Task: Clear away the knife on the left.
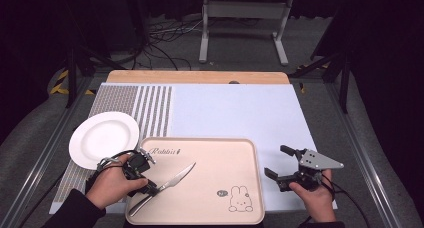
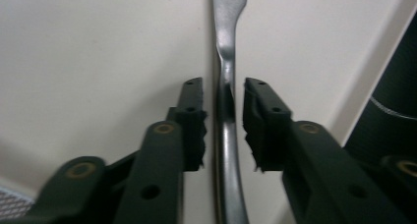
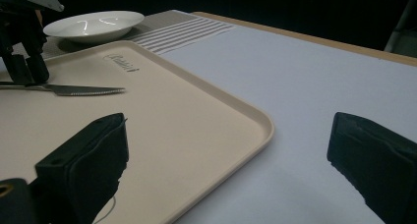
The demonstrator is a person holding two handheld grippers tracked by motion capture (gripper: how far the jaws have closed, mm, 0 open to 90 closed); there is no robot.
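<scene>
- Knife (image 1: 172, 180) lies flat on the beige tray (image 1: 220, 148), its handle toward the tray's near left corner and its blade pointing up and to the right toward the tray's middle.
- Left hand-held gripper (image 1: 146, 189) sits over the knife's handle at the tray's left edge, held by the person's left hand (image 1: 114, 182).
- In the left gripper view, the steel handle (image 2: 227, 135) runs straight up between the two black jaws; the jaws stand narrow, just beside the metal on either side, with a thin gap showing on each, so the pads are not pressing on it.
- Right hand-held gripper (image 1: 281, 164) is held by the right hand (image 1: 314, 195) on the pale blue mat (image 1: 235, 113) just right of the tray, well apart from the knife, its jaws spread wide with nothing between them.
- In the right gripper view, the tray's rounded corner (image 3: 263, 121) lies between those wide jaws, and farther off the knife's serrated blade (image 3: 86, 90) rests on the tray beside the left hand-held gripper (image 3: 23, 69).
- White plate (image 1: 104, 138) rests on the striped placemat (image 1: 145, 108) to the left of the tray, just beyond the left hand, its rim close to the tray's far left corner.
- A rabbit drawing (image 1: 240, 198) marks the tray's near right corner.
- Mat, placemat and tray all lie on the wooden counter (image 1: 197, 77).
</scene>
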